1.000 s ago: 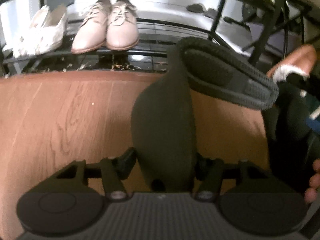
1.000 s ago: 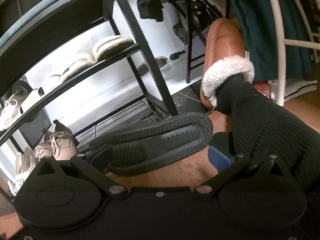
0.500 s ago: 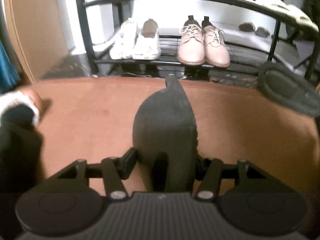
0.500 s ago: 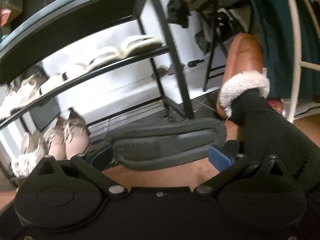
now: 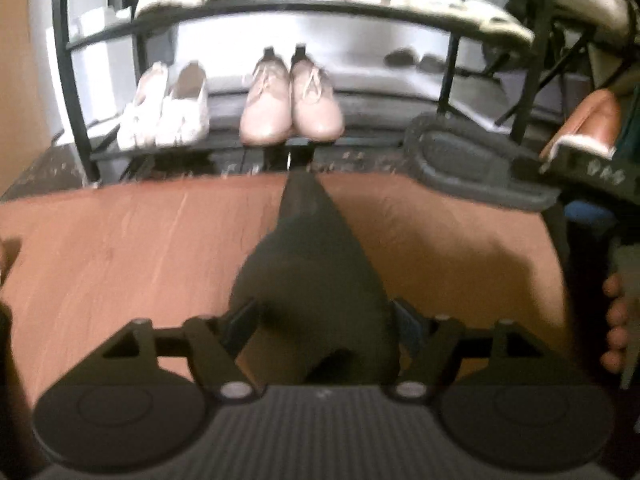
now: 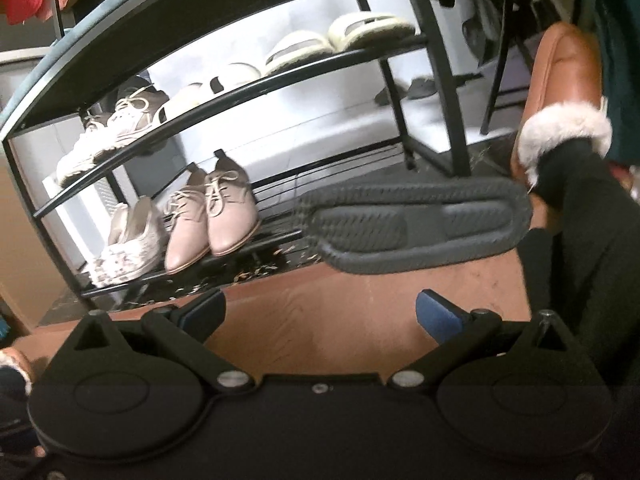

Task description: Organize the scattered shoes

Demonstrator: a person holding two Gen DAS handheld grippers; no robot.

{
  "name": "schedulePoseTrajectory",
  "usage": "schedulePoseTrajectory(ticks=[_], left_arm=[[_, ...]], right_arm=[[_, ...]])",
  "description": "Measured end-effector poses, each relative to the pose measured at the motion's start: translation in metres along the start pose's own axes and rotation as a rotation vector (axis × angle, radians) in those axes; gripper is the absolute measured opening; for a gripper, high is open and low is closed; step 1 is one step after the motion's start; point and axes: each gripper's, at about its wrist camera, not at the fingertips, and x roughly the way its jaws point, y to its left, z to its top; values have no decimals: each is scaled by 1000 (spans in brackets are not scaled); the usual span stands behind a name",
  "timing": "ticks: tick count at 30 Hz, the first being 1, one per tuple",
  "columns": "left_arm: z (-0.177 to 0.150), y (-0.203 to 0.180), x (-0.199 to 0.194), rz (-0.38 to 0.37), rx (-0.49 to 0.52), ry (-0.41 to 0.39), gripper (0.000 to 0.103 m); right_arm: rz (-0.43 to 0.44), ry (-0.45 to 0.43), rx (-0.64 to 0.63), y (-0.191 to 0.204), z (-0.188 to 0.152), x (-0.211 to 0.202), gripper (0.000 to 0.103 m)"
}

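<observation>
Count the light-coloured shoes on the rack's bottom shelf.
4: two white shoes at the left end, two pink lace-ups just right of them. The dark shoe blocks the view further right; more may hide.

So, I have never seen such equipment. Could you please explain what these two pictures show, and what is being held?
There is no robot here. A person holds a two-finger gripper in each hand, and each gripper carries a wide-angle camera looking along its fingers. The black parts at the bottom are the gripper itself. In the left view, the left gripper is closed on a dark shoe above the brown floor. In the right view, the right gripper is open, with nothing between its fingers; a second dark shoe shows its sole just ahead. Behind stands a black shoe rack, with pink lace-up shoes and white shoes on its lower shelf.
</observation>
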Motion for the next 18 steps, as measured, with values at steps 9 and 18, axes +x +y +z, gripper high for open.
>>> schedulePoseTrajectory(ticks=[9, 18], left_arm=[[-15, 27, 9, -76, -137, 81, 81], [-18, 29, 4, -63, -116, 77, 82]], right_arm=[[248, 98, -69, 38, 3, 18, 103], [391, 458, -364, 141, -15, 88, 102]])
